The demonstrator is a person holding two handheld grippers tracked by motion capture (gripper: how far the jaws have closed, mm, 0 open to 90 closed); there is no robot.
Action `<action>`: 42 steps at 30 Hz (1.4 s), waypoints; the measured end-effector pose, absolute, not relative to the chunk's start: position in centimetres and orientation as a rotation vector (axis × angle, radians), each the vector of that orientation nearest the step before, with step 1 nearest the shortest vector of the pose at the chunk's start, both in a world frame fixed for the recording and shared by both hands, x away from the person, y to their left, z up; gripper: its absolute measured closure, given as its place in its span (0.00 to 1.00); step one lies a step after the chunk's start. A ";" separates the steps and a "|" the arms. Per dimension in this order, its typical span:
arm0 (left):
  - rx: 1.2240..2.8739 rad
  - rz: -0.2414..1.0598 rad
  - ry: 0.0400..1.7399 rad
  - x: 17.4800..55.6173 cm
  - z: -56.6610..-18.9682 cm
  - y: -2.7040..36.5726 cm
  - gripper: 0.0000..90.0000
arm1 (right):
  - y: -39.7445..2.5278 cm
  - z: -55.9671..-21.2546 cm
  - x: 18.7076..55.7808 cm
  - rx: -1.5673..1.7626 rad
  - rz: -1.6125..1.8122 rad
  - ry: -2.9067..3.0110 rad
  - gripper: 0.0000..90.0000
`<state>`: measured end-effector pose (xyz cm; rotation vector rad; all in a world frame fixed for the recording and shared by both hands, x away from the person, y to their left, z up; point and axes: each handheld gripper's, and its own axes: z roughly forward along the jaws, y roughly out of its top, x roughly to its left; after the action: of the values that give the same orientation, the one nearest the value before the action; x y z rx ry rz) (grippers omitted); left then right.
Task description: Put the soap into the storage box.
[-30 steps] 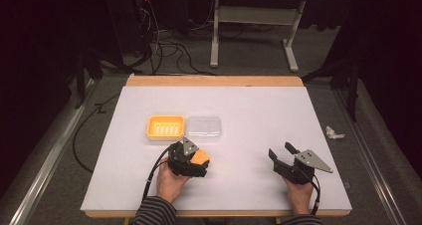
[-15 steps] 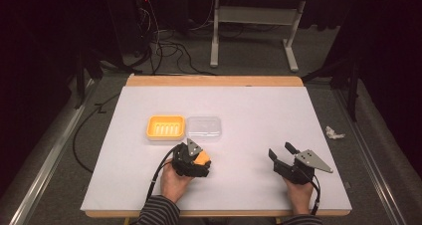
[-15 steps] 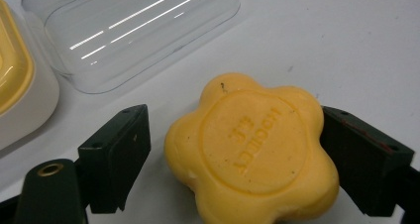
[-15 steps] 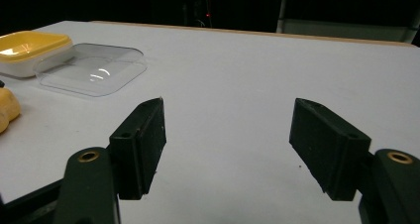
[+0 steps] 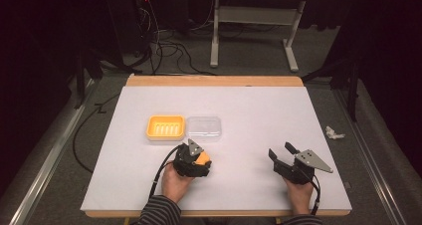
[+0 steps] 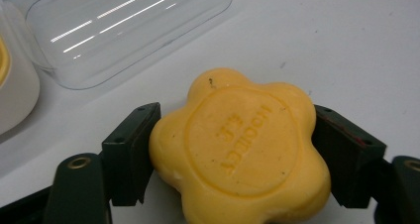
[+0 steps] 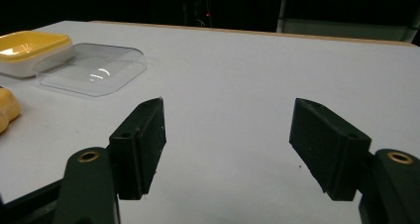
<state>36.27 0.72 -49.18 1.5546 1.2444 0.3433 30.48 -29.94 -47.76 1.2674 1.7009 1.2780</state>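
Where cables (image 5: 164, 46) cross dark floor, white table (image 5: 259, 110), wooden edge.

Counter (image 5: 259, 110): white top w/ a wooden strip along the far edge. On it, left of centre: yellow soap dish (image 5: 165, 127), and touching its right side a clear plastic lid (image 5: 203, 129). Just in front of the lid, a yellow flower-shaped soap bar (image 6: 240, 147) on the surface. Floor beside the counter, right: small crumpled white scrap (image 5: 334, 133).
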 end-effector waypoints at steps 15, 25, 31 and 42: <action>1.564 0.366 1.225 36.0 -49.0 0.8 0.30 | -30.0 -47.8 30.5 1.260 1.275 1.697 0.34; 1.515 0.326 1.237 35.8 -47.6 2.0 0.30 | -30.0 -47.8 30.5 1.260 1.275 1.698 0.33; 1.502 0.322 1.225 35.6 -46.7 2.5 0.30 | -30.0 -47.8 30.5 1.264 1.275 1.698 0.34; 1.399 0.277 1.261 36.0 -45.0 4.3 0.30 | -30.0 -47.8 30.5 1.263 1.274 1.699 0.33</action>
<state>36.04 4.34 -44.98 1.3986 1.2615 0.2774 30.49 -29.97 -47.76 1.2633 1.6989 1.2736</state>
